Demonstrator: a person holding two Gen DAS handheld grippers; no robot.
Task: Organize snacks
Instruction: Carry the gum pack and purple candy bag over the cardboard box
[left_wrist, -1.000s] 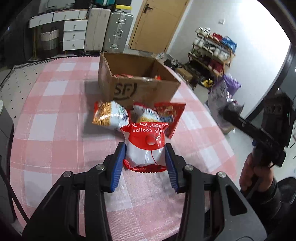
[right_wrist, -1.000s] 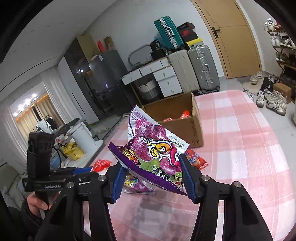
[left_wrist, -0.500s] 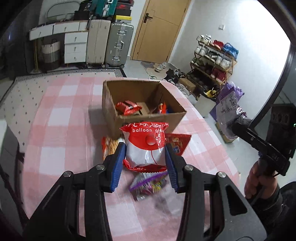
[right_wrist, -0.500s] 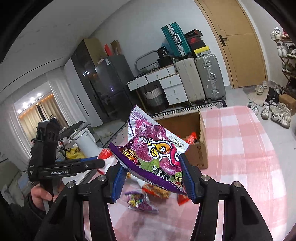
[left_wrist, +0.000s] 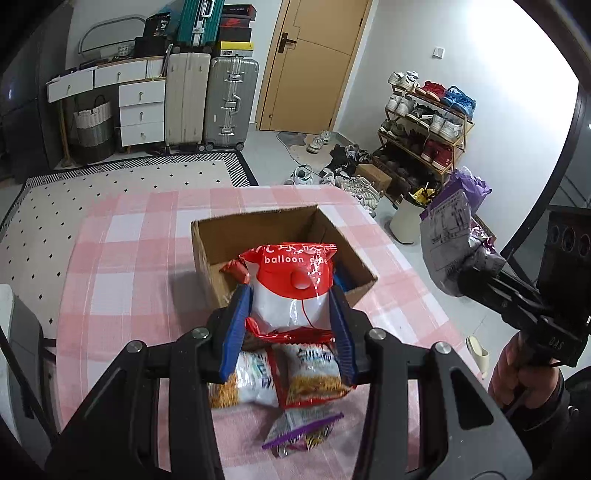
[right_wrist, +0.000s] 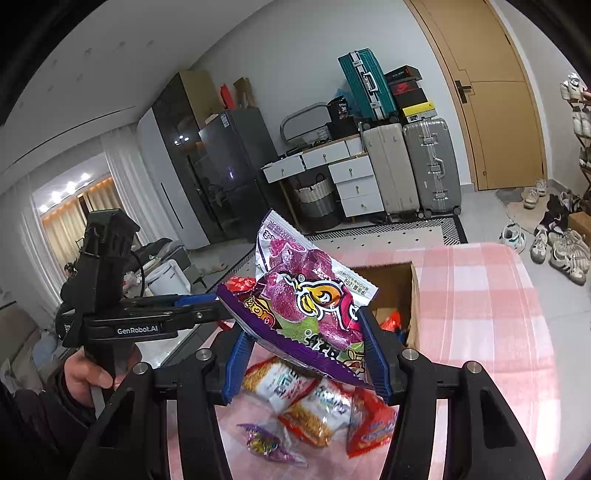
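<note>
Cardboard box (left_wrist: 354, 258) holding red packets (left_wrist: 236, 269), open-topped

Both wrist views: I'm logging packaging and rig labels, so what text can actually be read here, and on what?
"balloon", then cut-off letters: red-and-white snack bag in the left gripper.
"GenRobot.AI": left gripper body, seen from the right wrist.
"36": black box on the dresser.
"209": purple snack bag in the right gripper; its other print is unreadable.
Lettering on the table's snack packs: too blurred.
</note>
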